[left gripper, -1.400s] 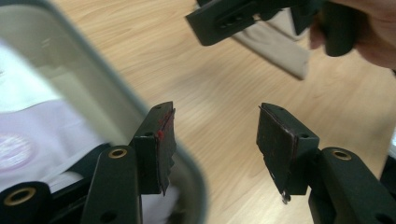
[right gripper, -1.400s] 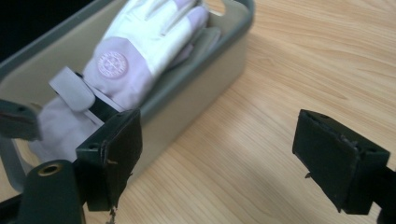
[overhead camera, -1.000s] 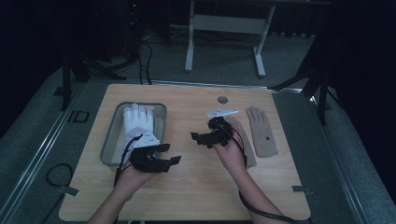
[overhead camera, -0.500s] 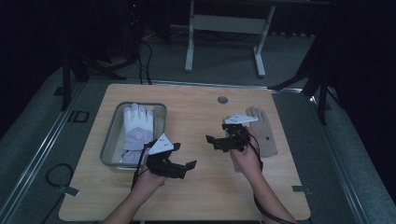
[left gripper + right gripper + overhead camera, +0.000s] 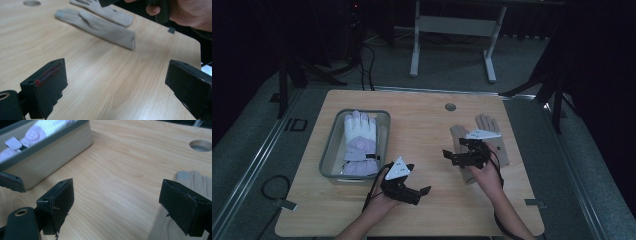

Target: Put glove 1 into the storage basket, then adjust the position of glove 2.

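While I scan from the left, the grey bin [image 5: 330, 150] sits on the left half of the desk [image 5: 422, 125] with a white and lilac glove [image 5: 358, 142] lying inside it. Just near and right of the bin, my left claw [image 5: 414, 192] hovers low over bare wood; its jaws have just been opening and now stand spread wide with nothing between them. In the left gripper view the tan gloves [image 5: 100, 23] lie well beyond those jaws, on the far side of open desk. Farther right, my right claw [image 5: 452, 156] is also spread, empty, its tips pointing left towards the bin. The tan gloves [image 5: 484, 142] lie flat on the right half of the desk, directly under that hand, side by side with fingers pointing far; in the right gripper view a tan cuff [image 5: 195, 181] shows just behind the right-hand jaw.
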